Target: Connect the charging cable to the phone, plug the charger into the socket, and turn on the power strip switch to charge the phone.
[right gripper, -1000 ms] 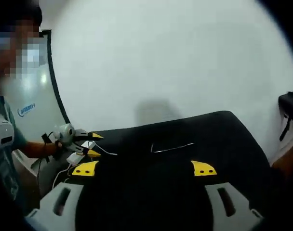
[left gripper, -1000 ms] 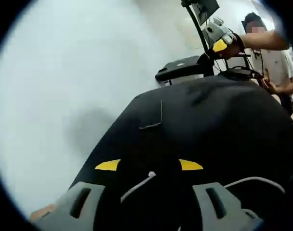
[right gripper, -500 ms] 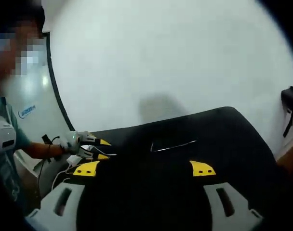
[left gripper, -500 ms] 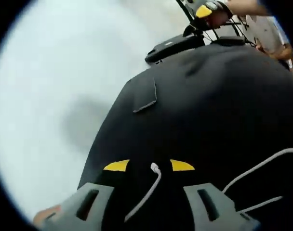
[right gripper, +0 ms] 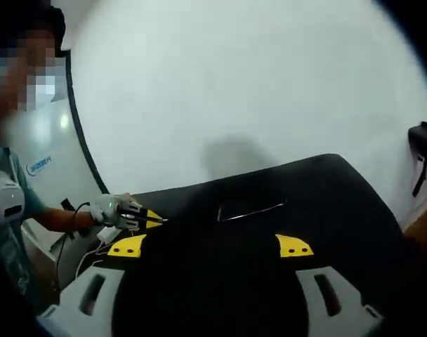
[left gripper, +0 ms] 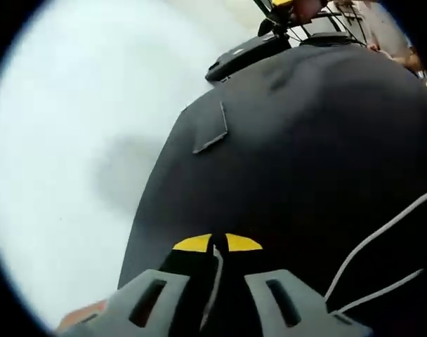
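Left gripper [left gripper: 217, 243]: yellow-tipped jaws pressed together on the white charging cable [left gripper: 215, 281], which trails back between them and loops off across the black tabletop [left gripper: 305, 140]. Phone [left gripper: 212, 132] flat on that black surface, well ahead, near its far-left edge. Right gripper [right gripper: 211, 246]: jaws spread wide, nothing between, above the tabletop facing the phone.

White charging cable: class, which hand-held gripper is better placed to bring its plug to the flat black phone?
Left. The left hand-held gripper is shut on the white charging cable; the right hand-held gripper is open, facing the flat black phone.
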A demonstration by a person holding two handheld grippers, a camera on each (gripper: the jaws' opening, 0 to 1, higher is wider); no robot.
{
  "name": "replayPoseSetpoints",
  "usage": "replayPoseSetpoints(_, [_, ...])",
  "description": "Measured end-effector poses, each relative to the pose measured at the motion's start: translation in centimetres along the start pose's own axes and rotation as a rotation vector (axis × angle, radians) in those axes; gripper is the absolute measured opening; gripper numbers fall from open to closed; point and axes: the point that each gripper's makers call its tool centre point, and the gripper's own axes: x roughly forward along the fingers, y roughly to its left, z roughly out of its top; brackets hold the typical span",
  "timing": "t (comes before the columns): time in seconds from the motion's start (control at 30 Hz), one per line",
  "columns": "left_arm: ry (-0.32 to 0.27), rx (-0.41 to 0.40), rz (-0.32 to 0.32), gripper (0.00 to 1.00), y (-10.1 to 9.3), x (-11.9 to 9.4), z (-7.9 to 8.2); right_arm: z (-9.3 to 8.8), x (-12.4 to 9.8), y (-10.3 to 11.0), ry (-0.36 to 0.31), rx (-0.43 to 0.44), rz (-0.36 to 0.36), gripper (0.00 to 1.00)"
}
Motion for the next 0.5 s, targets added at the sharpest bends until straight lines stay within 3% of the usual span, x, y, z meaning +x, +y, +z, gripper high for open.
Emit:
replayPoseSetpoints(0.13, [-0.043, -0.066, 0.005, 0.0, 0.4, -0.6, 0.6, -0.4, 0.3, 0.1, 0.004, 0.007, 0.005, 0.68])
replayPoseSetpoints(0.23, [-0.116, -0.211, -0.036, 0.0, 0.4, -1.2, 1.7, -0.7, 0.6, 0.3, 0.01, 0.01, 0.012, 0.67])
replayPoseSetpoints(0.3, [-0.168, -0.396, -0.078, 0.0, 0.8, -1.7, 2.3, -0.9, 0.8, 0.5, 0.012, 0.012, 0.016, 0.67])
replayPoseSetpoints(0.33, [-0.209, -0.531, -0.121, 0.0, 1.2, -2.0, 3.2, -0.9, 1.0, 0.6, 0.013, 0.017, 0.02, 0.67])
replayPoseSetpoints(0.37, [-0.233, -0.605, -0.119, 0.0, 1.8, -2.2, 3.4, -1.0, 1.1, 0.7, 0.014, 0.019, 0.023, 0.67])
replayPoseSetpoints(0.47, [-0.319, -0.838, -0.194, 0.0, 3.1, -2.9, 4.5, -1.3, 1.7, 1.0, 0.022, 0.022, 0.03, 0.67])
replayPoseSetpoints(0.5, [-0.333, -0.882, -0.223, 0.0, 3.5, -2.7, 4.5, -1.4, 1.8, 1.1, 0.025, 0.023, 0.035, 0.67])
